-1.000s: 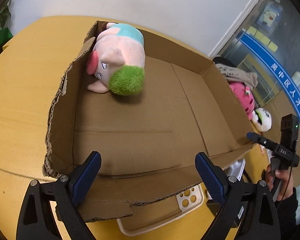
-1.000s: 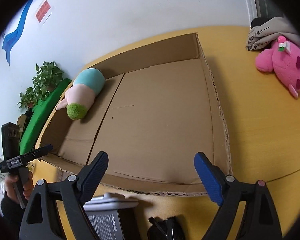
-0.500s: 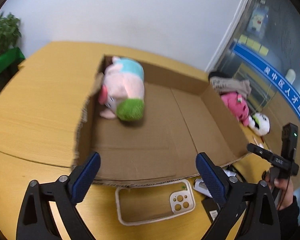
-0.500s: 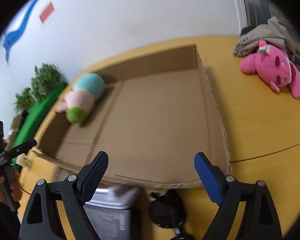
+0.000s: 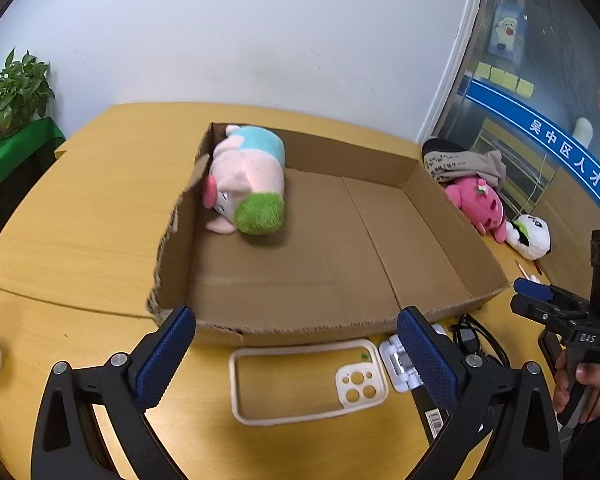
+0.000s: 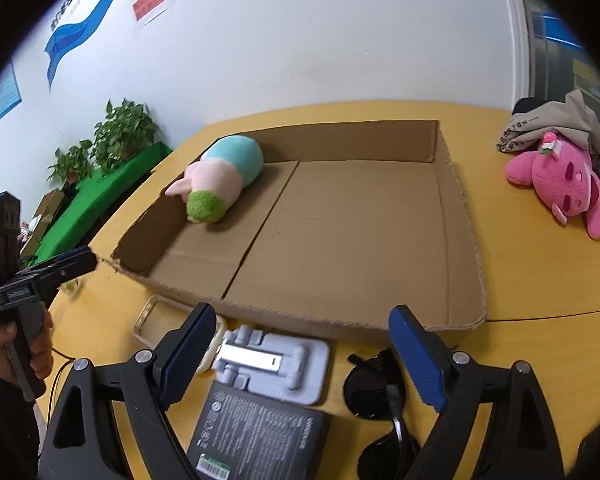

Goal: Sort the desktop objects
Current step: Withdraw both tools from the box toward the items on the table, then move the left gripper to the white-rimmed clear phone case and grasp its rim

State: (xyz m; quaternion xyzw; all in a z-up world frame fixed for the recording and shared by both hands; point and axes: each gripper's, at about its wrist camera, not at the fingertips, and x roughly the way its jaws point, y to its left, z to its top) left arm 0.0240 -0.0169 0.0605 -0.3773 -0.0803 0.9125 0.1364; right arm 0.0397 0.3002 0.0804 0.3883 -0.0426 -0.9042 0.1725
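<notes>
both grippers spread, I hold nothing | case flat on desk just before box | light, stiff, thin rim; I'd pinch one long edge

Pig plush lying in cardboard box

Readable text
A blue wall band carried white characters, apparently "吴中区人才服"; the right gripper was marked "DAS".
</notes>
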